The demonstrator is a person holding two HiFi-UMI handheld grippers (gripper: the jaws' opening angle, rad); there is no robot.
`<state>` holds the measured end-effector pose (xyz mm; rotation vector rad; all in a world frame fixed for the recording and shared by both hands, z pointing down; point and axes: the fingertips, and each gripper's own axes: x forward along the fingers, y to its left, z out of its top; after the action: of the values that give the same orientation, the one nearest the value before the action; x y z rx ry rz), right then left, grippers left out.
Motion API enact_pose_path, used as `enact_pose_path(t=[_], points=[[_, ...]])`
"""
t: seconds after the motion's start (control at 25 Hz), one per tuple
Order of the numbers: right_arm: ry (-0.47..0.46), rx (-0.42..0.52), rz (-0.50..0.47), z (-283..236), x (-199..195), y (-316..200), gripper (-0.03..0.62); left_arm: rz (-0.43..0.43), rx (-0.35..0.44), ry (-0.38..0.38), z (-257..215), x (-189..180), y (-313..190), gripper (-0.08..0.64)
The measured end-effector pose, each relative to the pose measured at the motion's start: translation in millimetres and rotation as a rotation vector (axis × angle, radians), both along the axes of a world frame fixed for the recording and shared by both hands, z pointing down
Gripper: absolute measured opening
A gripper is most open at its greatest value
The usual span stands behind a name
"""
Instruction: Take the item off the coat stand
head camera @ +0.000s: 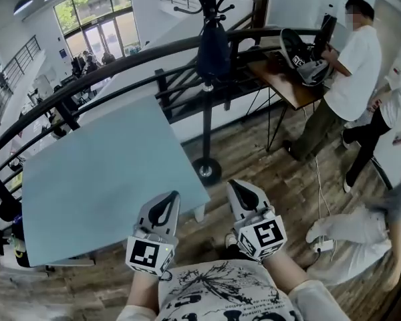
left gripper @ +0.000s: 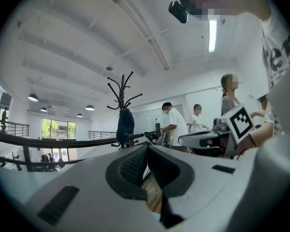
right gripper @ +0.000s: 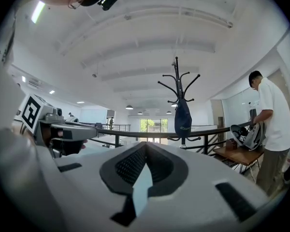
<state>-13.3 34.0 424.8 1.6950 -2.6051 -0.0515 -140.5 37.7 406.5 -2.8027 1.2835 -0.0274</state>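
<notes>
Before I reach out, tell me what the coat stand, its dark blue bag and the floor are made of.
Coat stand: probably metal, painted matte black; thin pole, slim curved hooks, round disc base.
Dark blue bag: seemingly soft fabric, dull finish; it sags and folds.
Floor: wood or wood-look planks, brown; grain and plank seams show.
</notes>
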Motion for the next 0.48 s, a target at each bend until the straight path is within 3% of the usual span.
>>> enact_pose_path(t=[0.28, 0.48], points=[[0.009, -0.003, -0.073, -12, 116, -113, -0.006, -0.082, 0.009, -0.006, -14, 112, -99, 0.005], [0.034, 0.007, -0.114, -21, 159, -162, -0.006, -0.136, 0.028, -0.001, -23, 157, -139, 0.005]])
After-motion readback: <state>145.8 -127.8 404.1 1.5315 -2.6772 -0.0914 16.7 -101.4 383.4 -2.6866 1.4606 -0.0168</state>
